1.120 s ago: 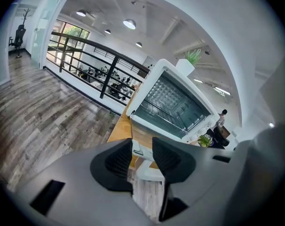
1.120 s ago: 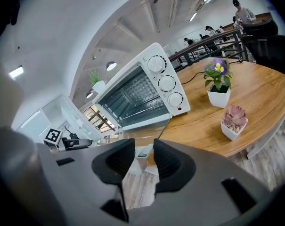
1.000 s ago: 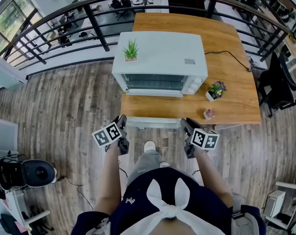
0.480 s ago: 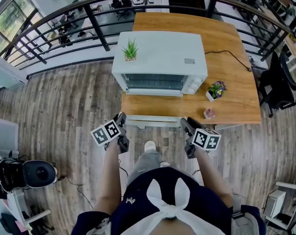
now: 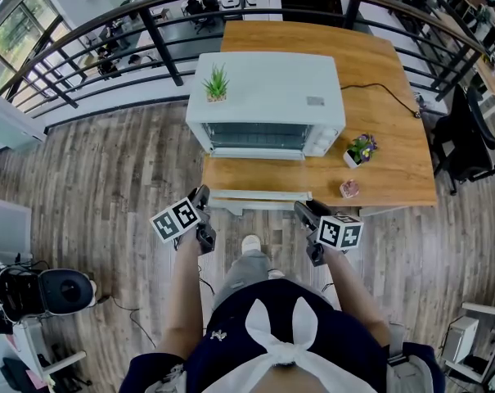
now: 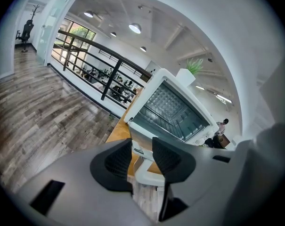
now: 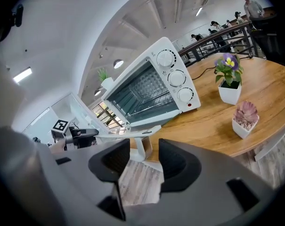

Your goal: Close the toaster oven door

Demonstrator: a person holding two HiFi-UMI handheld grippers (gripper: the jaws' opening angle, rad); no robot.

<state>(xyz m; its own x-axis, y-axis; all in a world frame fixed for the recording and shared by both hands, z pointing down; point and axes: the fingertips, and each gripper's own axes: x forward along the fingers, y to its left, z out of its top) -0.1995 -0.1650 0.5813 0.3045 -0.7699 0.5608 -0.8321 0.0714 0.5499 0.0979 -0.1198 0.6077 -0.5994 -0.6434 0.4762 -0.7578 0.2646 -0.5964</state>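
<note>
A white toaster oven stands on the wooden table. Its door is folded down flat past the table's front edge, so the wire rack inside shows. My left gripper is at the door's left corner. It is open, and the white handle's end shows through the gap of the left gripper. My right gripper is at the door's right corner. Its jaws have just been opening and stand wide. The handle lies just beyond the right gripper, untouched.
A small green plant sits on the oven's top. A purple flower pot and a pink succulent stand right of the oven, and a black cable runs behind. A dark railing crosses at the back, and an office chair is at the right.
The right gripper's jaws have spread, and it has edged slightly left toward the door's corner. The door's front edge now looks thinner and a little higher. The left gripper has stayed in place.
</note>
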